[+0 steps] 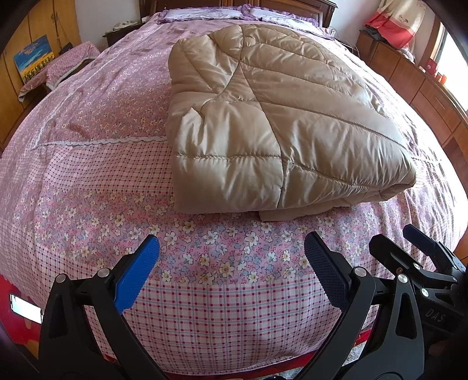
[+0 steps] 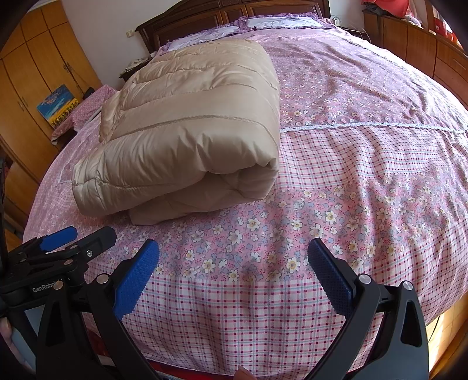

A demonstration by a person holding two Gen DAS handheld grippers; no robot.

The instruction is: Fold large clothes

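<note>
A beige quilted down garment (image 1: 272, 117) lies folded into a thick bundle on the bed, its rounded folded edge facing me; it sits upper left in the right wrist view (image 2: 190, 131). My left gripper (image 1: 231, 263) is open above the floral band of the bedspread, short of the bundle's near edge, with nothing between its blue pads. My right gripper (image 2: 232, 263) is open too, to the right of the bundle and apart from it. The right gripper (image 1: 421, 248) shows at the lower right of the left wrist view, and the left gripper (image 2: 67, 239) at the lower left of the right wrist view.
The bed carries a pink floral and checked bedspread (image 1: 222, 315) with pillows (image 2: 280, 22) by the dark headboard. Wooden wardrobes (image 2: 32, 73) stand left, low wooden cabinets (image 1: 424, 87) right. A small covered stand with a painting (image 1: 35, 61) is by the left side.
</note>
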